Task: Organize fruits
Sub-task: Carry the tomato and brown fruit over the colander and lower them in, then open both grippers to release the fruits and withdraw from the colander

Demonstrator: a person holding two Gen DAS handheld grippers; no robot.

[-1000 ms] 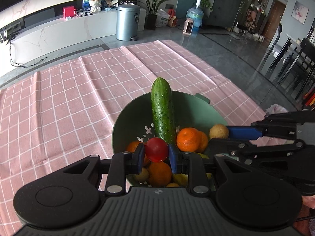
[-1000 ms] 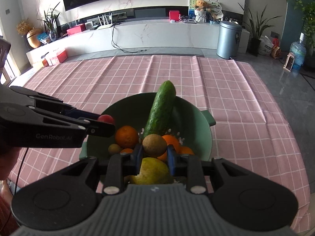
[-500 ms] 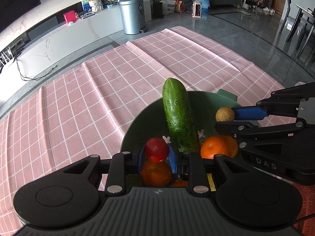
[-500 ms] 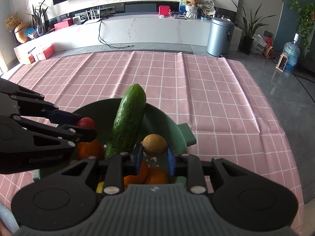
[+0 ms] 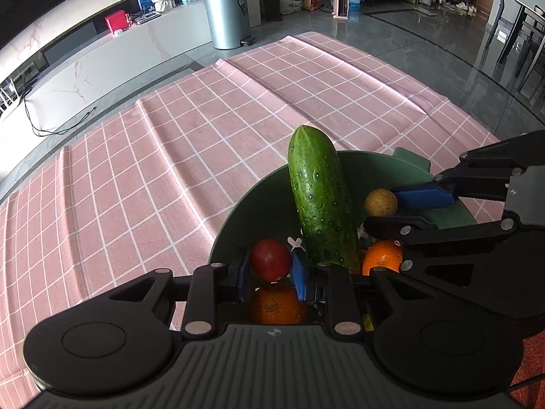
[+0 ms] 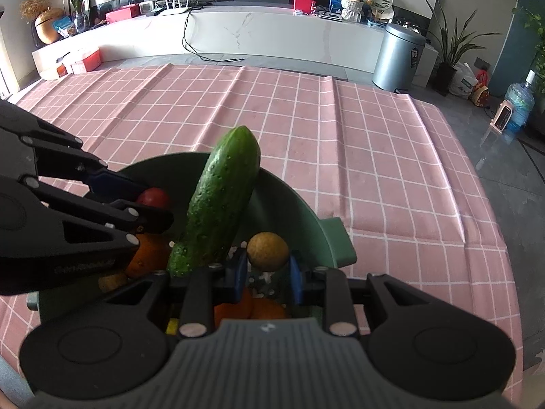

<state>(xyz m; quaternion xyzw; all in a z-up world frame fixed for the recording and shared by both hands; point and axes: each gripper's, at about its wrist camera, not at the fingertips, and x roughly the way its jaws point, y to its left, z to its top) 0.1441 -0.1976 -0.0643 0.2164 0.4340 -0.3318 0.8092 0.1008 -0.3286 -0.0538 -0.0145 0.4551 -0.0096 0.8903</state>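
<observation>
My left gripper (image 5: 271,265) clamps the tomato (image 5: 270,259); my right gripper (image 6: 267,266) clamps the brown fruit (image 6: 267,251). Both sit above the bowl (image 5: 374,173), lower centre. 1 cucumber (image 5: 320,208) leans upright between them, over 2 oranges (image 5: 277,303).

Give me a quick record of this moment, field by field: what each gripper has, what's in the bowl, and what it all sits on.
left gripper: shut on a red tomato, held above the bowl
right gripper: shut on a brown round fruit, also over the bowl
bowl: green, with side handles
cucumber: standing tilted in the bowl, tip above the rim
oranges: several low in the bowl
surface: pink checked tablecloth
</observation>
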